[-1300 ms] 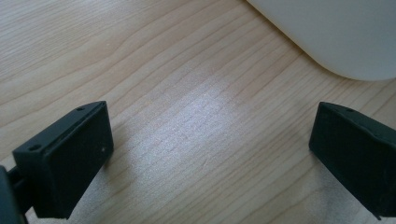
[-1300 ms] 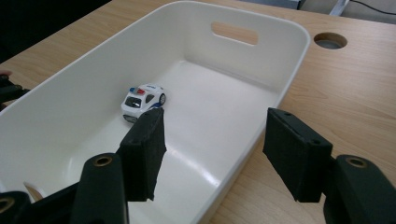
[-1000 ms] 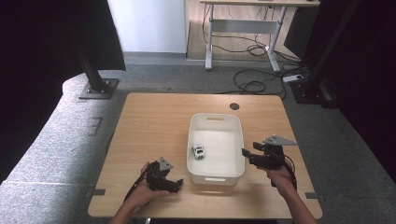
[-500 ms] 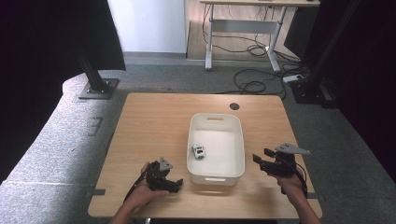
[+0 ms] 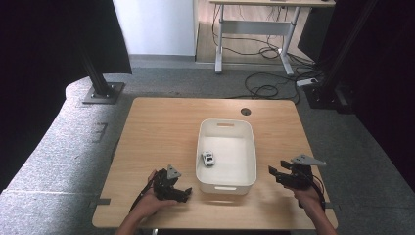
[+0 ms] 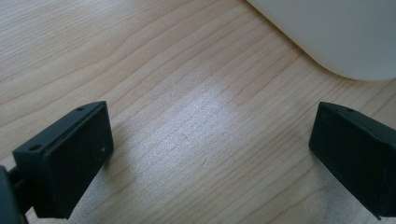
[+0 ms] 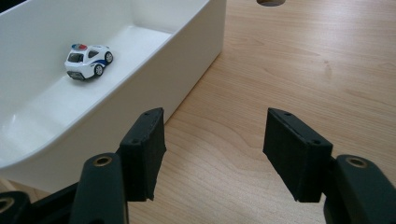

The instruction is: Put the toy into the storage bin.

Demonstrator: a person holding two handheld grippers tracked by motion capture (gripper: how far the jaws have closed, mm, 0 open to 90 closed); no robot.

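A white plastic bin (image 5: 249,147) stands mid-table. Inside it lies a small white toy police car (image 5: 208,159), also seen as the toy car (image 7: 88,60) on the bin floor (image 7: 42,107) in the right gripper view. My right gripper (image 5: 274,173) sits low over the wood just right of the bin, jaws apart with nothing between them (image 7: 212,149). My left gripper (image 5: 185,195) rests on the table at the bin's front-left corner, jaws wide apart over bare wood (image 6: 205,149), with the bin's rounded corner (image 6: 345,37) just ahead.
A round cable hole (image 5: 245,111) lies in the tabletop (image 5: 161,127) behind the bin. Black stands (image 5: 100,90), a desk frame (image 5: 254,29) and floor cables (image 5: 266,88) sit beyond the far edge. Bare wood spreads left of the bin.
My right gripper has moved away from the bin's right rim, outward to the right, toward the near edge and lower. The left gripper and the car have stayed put.
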